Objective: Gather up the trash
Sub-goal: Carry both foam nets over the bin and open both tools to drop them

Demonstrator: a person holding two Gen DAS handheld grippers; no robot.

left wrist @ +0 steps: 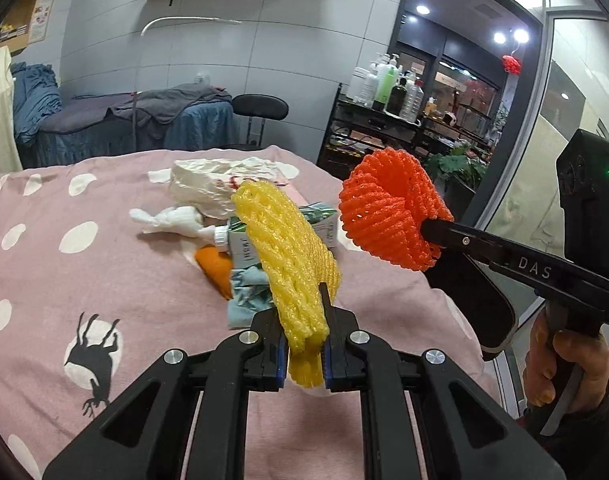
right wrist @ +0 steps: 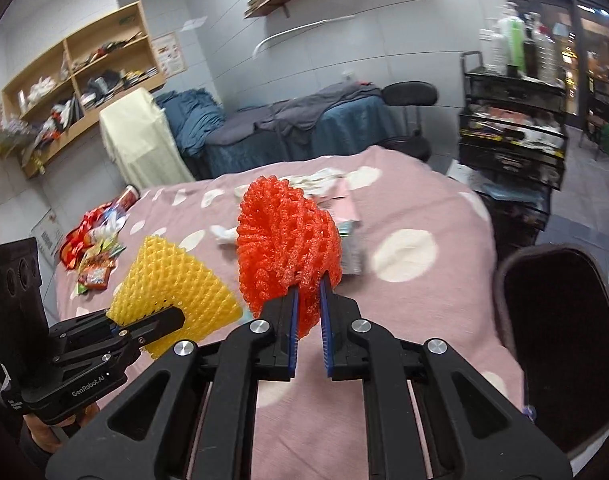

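My left gripper [left wrist: 304,320] is shut on a yellow foam fruit net [left wrist: 288,252], held above the pink dotted bed cover [left wrist: 104,260]. To its right my right gripper [left wrist: 428,226] is shut on an orange foam net [left wrist: 388,208]. In the right wrist view that orange foam net [right wrist: 284,236] sticks up from between the right gripper [right wrist: 309,284] fingers, and the left gripper [right wrist: 176,318] holds the yellow net [right wrist: 172,284] at lower left. On the cover lie crumpled white tissue [left wrist: 164,218], a white bag [left wrist: 212,188], a small box with a tube [left wrist: 240,240] and an orange scrap [left wrist: 214,266].
Snack wrappers and a can [right wrist: 100,240] lie at the bed's far left edge. A dark chair back [right wrist: 560,320] stands by the bed's right side. A black cart with bottles [right wrist: 512,120] and a blue-covered bed [right wrist: 304,120] stand behind.
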